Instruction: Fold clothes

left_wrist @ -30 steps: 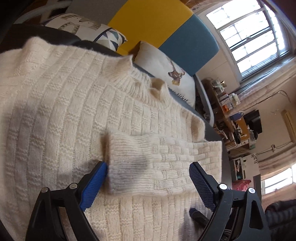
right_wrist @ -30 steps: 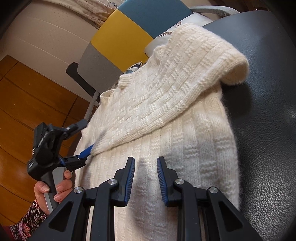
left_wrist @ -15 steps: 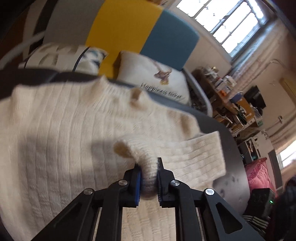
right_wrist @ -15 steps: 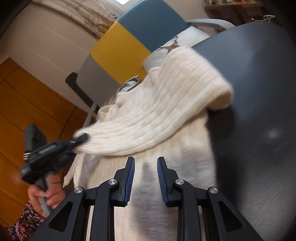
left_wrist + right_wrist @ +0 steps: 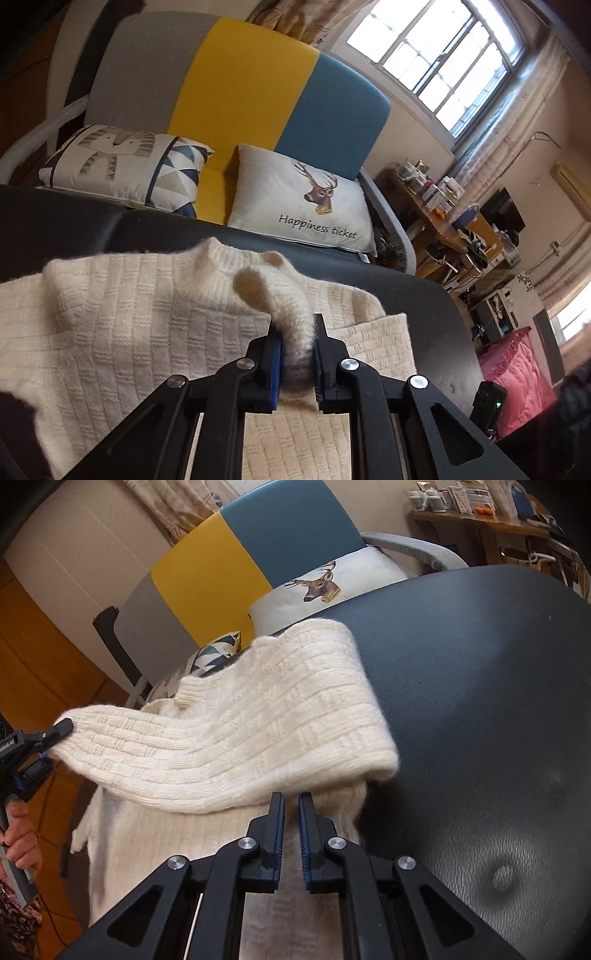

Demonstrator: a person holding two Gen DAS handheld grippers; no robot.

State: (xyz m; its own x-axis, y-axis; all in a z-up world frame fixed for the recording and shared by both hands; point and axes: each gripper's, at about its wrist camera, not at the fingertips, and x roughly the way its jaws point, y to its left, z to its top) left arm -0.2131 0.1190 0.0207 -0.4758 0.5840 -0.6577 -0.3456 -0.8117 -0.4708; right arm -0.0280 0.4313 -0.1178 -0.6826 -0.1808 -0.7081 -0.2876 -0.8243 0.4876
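Dark desk (image 5: 480,701) carries a cream sweater (image 5: 184,849); left gripper (image 5: 297,354) jaws pinch its lifted sleeve cuff (image 5: 291,317), right gripper (image 5: 291,834) jaws nearly closed, empty.

A sofa (image 5: 236,96) with a backrest in grey, yellow and blue panels fills the upper middle of the left view. Two cushions lean against it: a geometric-patterned cushion (image 5: 125,166) at the left and a deer-print cushion (image 5: 303,199) at the centre. A bright barred window (image 5: 439,55) glows at the upper right. Below it, at the right edge, stands a cluttered wooden desk (image 5: 439,218). A pink cloth (image 5: 513,373) lies at the lower right. Orange wooden panelling (image 5: 33,664) covers the right view's left side.
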